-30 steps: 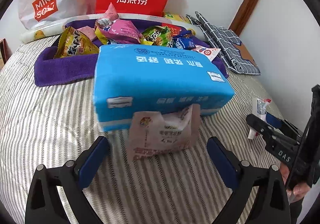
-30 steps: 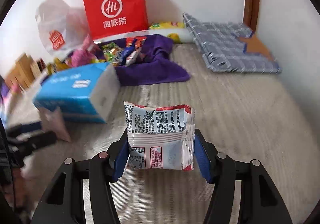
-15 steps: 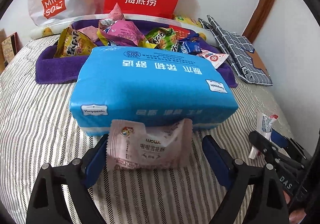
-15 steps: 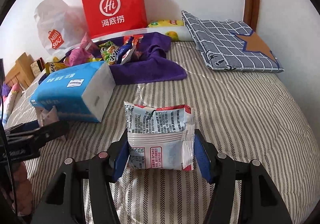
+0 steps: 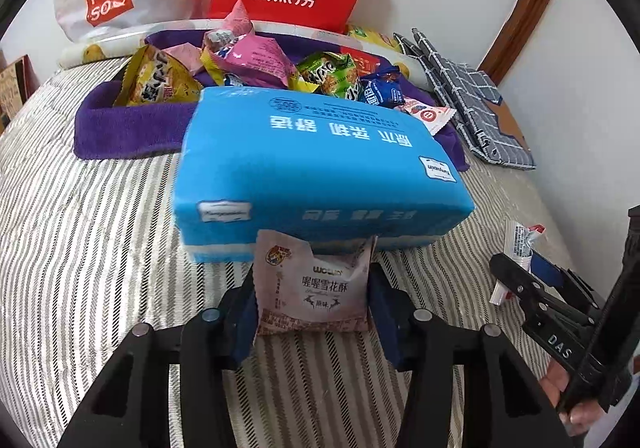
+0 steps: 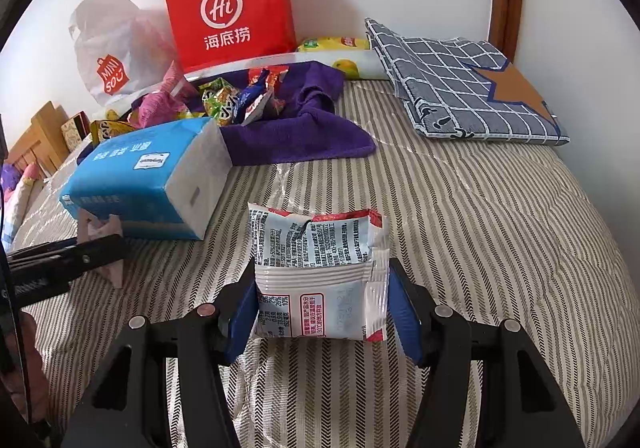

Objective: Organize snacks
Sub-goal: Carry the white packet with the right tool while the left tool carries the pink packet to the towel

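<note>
Left tool (image 5: 312, 300): pinching beige snack packet (image 5: 314, 288), just short of blue tissue pack (image 5: 316, 163).
Right tool (image 6: 320, 308): pinching white-red snack packet (image 6: 318, 276).

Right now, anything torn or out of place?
Yes. The red-and-white packet in the right claw has a ragged tear in its top edge. Also, a blue tissue pack sits among the snacks, partly on the purple towel.
</note>
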Motion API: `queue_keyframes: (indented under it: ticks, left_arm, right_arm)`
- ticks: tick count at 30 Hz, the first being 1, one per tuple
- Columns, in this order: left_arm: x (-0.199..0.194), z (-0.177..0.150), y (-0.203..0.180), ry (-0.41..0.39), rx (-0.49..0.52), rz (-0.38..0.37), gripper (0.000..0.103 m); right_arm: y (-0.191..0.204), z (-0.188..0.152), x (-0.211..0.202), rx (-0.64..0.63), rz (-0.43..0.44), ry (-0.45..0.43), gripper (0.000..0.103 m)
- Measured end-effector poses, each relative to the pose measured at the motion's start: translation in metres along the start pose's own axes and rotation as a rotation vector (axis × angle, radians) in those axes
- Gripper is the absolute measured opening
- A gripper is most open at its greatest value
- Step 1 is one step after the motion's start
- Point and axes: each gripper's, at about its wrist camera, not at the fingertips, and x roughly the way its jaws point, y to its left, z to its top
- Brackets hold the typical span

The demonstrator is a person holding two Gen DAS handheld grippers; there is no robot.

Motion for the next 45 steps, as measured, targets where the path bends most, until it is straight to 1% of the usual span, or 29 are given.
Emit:
queue_keyframes:
  ticks: [4, 10, 12, 14, 16, 23, 27, 38, 45]
  left_arm:
    - [-0.008, -0.005, 0.010, 0.003, -0.014, -0.028, 0.046]
    - [-0.020, -0.010, 0.028, 0.009, -0.018, -0.052, 0.046]
    - [-0.023, -0.011, 0.034, 0.012, -0.019, -0.052, 0.046]
    - [-0.027, -0.012, 0.040, 0.014, -0.017, -0.048, 0.046]
    - [-0.031, -0.013, 0.045, 0.014, -0.015, -0.044, 0.046]
    - [-0.039, -0.011, 0.066, 0.016, -0.035, -0.048, 0.046]
    - [-0.044, -0.008, 0.073, 0.015, -0.036, -0.057, 0.046]
    - [-0.055, 0.003, 0.080, -0.005, -0.033, -0.073, 0.046]
    - [-0.064, 0.014, 0.081, -0.025, -0.028, -0.081, 0.046]
  right_arm:
    - [0.003, -0.001, -0.002, -0.007, -0.025, -0.015, 0.059]
    - [0.011, -0.002, -0.003, -0.011, -0.040, -0.003, 0.059]
    - [0.016, -0.003, -0.004, -0.005, -0.024, 0.000, 0.059]
    - [0.023, -0.005, -0.004, 0.010, 0.016, 0.017, 0.059]
    - [0.030, -0.006, -0.004, 0.008, 0.034, 0.027, 0.059]
    - [0.060, -0.009, -0.006, -0.032, 0.037, 0.043, 0.059]
    - [0.067, -0.008, -0.009, -0.032, 0.044, 0.050, 0.059]
    - [0.077, 0.007, -0.021, -0.008, 0.053, 0.036, 0.059]
    - [0.083, 0.025, -0.034, -0.019, 0.056, 0.003, 0.059]
